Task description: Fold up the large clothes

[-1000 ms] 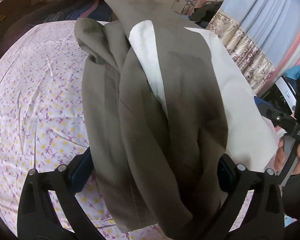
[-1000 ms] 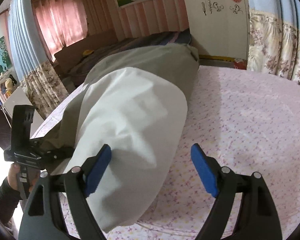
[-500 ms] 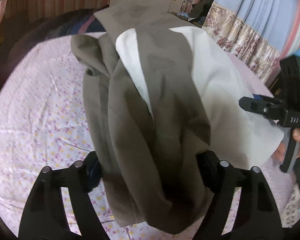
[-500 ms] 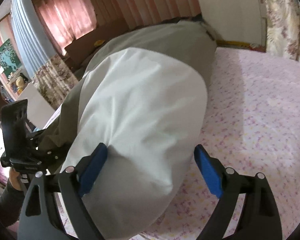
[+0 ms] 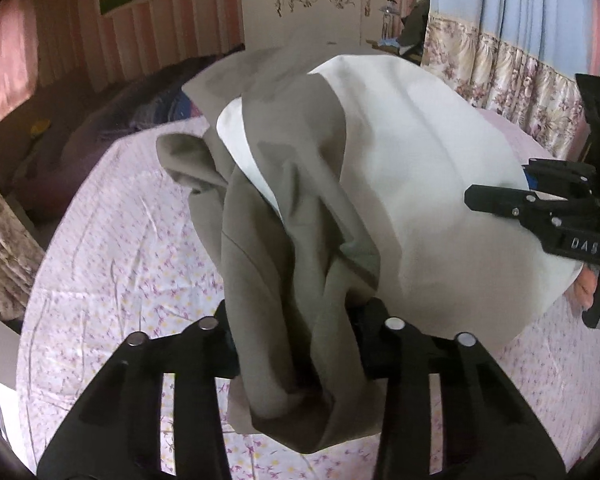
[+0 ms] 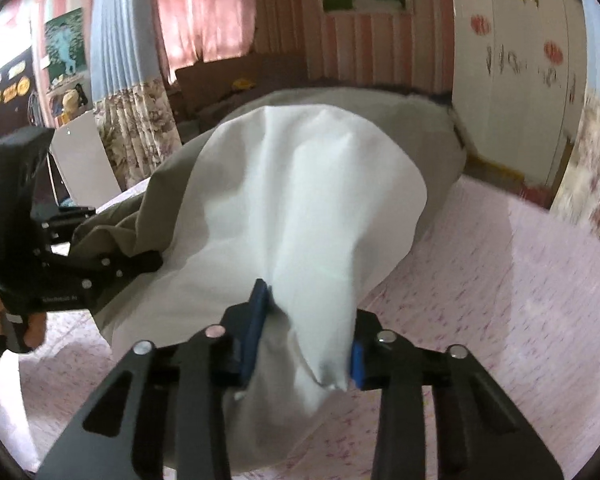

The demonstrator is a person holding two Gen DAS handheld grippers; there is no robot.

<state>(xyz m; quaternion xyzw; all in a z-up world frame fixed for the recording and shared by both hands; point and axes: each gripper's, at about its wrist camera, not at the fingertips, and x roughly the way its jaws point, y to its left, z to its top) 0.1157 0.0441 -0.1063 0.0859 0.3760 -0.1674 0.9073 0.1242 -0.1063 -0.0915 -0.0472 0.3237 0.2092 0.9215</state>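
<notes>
A large olive-grey garment with a white lining lies on the bed. In the left wrist view my left gripper [image 5: 296, 344] is shut on a bunched olive fold of the garment [image 5: 284, 240]; its white lining [image 5: 420, 184] spreads to the right. In the right wrist view my right gripper [image 6: 308, 332] is shut on a fold of the white lining [image 6: 300, 200], with the olive cloth [image 6: 380, 120] behind. Each gripper shows in the other's view: the right one [image 5: 540, 208] at the right edge, the left one [image 6: 80, 268] at the left.
The bed has a pink floral sheet [image 5: 120, 240] [image 6: 500, 300]. Dark bedding [image 5: 100, 132] lies at the far side. Flowered curtains [image 5: 520, 92], a white wardrobe [image 6: 512, 60] and striped pink walls surround the bed.
Both grippers were open around the garment's near edge; both have closed on the cloth. The garment's near edge has bunched and lifted, and both views have tilted upward.
</notes>
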